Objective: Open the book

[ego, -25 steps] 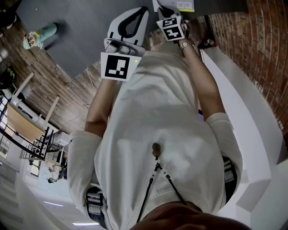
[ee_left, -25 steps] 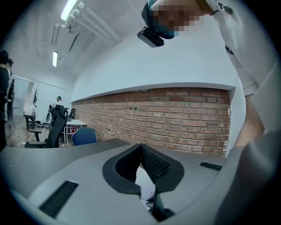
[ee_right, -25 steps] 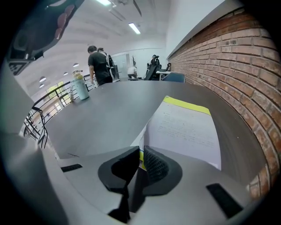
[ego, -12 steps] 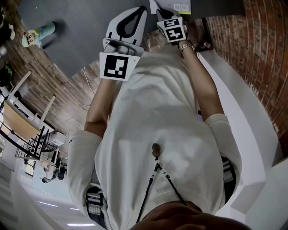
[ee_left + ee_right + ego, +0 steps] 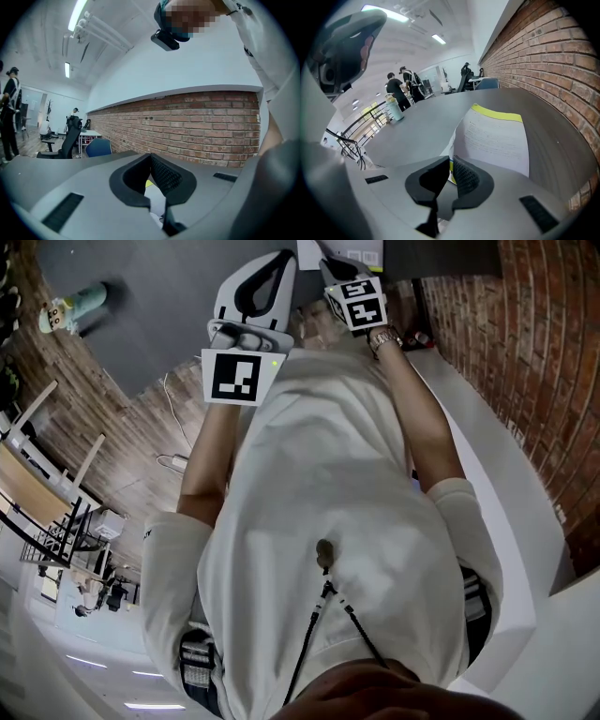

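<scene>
Book [image 5: 494, 136]: lies open on the grey bench [image 5: 417, 112], close to the brick wall [image 5: 562, 61]. In the head view it sits at the top edge, just past both grippers.
Page [image 5: 501, 152]: white, flat, facing up, with a yellow-green band [image 5: 497, 114] along its far edge.
Leaf [image 5: 454, 140]: one leaf on the book's left side stands up and curls down to the tips of the right gripper.
Print: close lines of small dark text across the page, too small to read.
Right gripper [image 5: 450, 160]: jaws almost together, nipping the lower edge of the raised leaf. A sliver of yellow-green shows between the pads.
Left gripper [image 5: 150, 155]: jaws closed tip to tip. White paper and a yellow patch show through the gap behind the tips; cannot tell whether any is pinched.
Marker cubes [image 5: 234, 378]: black-and-white square codes, no letters.
Bottle [image 5: 395, 110]: pale green, upright at the far side of the bench, well apart from the book.
</scene>
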Demonstrator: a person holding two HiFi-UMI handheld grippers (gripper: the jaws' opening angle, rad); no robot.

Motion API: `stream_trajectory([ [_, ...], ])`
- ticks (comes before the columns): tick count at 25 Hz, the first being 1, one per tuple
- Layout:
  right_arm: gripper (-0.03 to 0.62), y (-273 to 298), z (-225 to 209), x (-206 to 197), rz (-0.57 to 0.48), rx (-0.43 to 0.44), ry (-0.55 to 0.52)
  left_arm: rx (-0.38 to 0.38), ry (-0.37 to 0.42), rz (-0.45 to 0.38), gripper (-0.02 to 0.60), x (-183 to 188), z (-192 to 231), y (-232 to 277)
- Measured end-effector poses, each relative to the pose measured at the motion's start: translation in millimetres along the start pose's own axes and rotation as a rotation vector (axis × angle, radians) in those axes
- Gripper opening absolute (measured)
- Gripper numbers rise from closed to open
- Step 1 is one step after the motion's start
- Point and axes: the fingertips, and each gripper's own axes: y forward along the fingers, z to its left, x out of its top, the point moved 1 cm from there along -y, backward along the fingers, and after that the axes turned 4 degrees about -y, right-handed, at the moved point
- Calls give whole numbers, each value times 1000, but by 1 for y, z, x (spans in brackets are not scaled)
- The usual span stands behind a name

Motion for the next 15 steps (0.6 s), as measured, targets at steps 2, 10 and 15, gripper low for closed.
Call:
stream_trajectory([
  [2,49,-4,-4,-1,-6,8,10,8,-4,-2,23,-1,-5,2],
  [10,49,-20,-21,-5,-26,19,51,14,-7,4,23,-5,-24,10],
  [15,48,-29,-33,-7,-38,13,74,15,-6,0,23,-4,-32,14],
])
